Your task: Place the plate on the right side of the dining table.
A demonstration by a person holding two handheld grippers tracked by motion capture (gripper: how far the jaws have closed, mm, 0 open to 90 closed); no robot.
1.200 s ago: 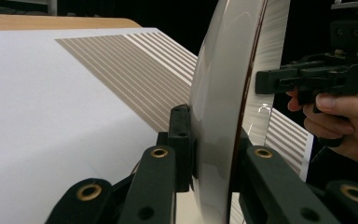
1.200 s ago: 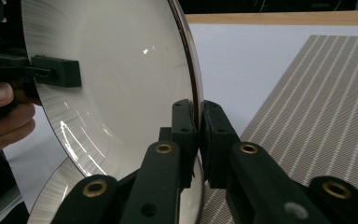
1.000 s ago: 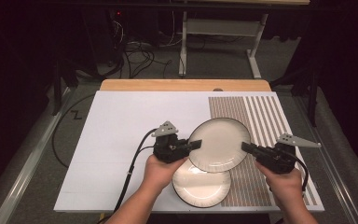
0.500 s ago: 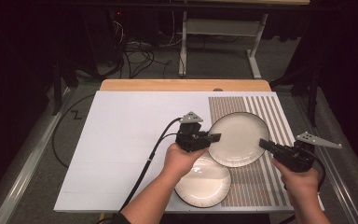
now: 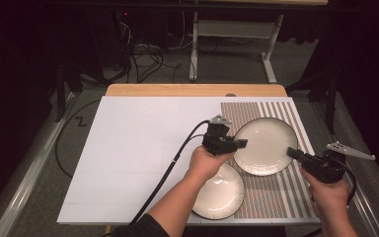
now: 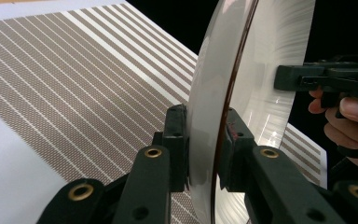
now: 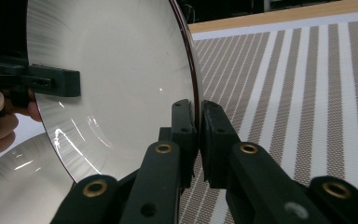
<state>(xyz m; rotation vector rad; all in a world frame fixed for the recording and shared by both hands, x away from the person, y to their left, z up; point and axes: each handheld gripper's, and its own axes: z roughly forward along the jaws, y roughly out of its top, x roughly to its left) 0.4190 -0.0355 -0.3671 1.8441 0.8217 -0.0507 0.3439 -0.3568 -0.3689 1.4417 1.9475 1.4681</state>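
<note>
Item: dark-rimmed plate (image 5: 265, 146), glossy pale glaze, carried level above the striped placemat (image 5: 276, 197) at the right end of the white worktop (image 5: 138, 158).

Grip, left tool (image 5: 240, 142): clamped on the plate's near-left rim, one jaw above and one below, as seen edge-on in the left gripper view (image 6: 212, 154). Jaws have just been easing apart a little, rim between them, pads not visibly off the glaze.

Grip, right tool (image 5: 292, 152): clamped on the opposite rim – jaws pinched tight on the thin edge in the right gripper view (image 7: 196, 140).

Second plate (image 5: 218, 191): same pattern, lying flat on the worktop near the front edge, partly under the left hand (image 5: 205, 160), just beside the carried one.

Step in hand, by judgement: two-handed transfer of the plate over the placemat, close to set-down.

Next move calls for: both tools lowering together, plate kept level, clear of the second plate's rim – then both grips released once the base rests on the mat.
</note>
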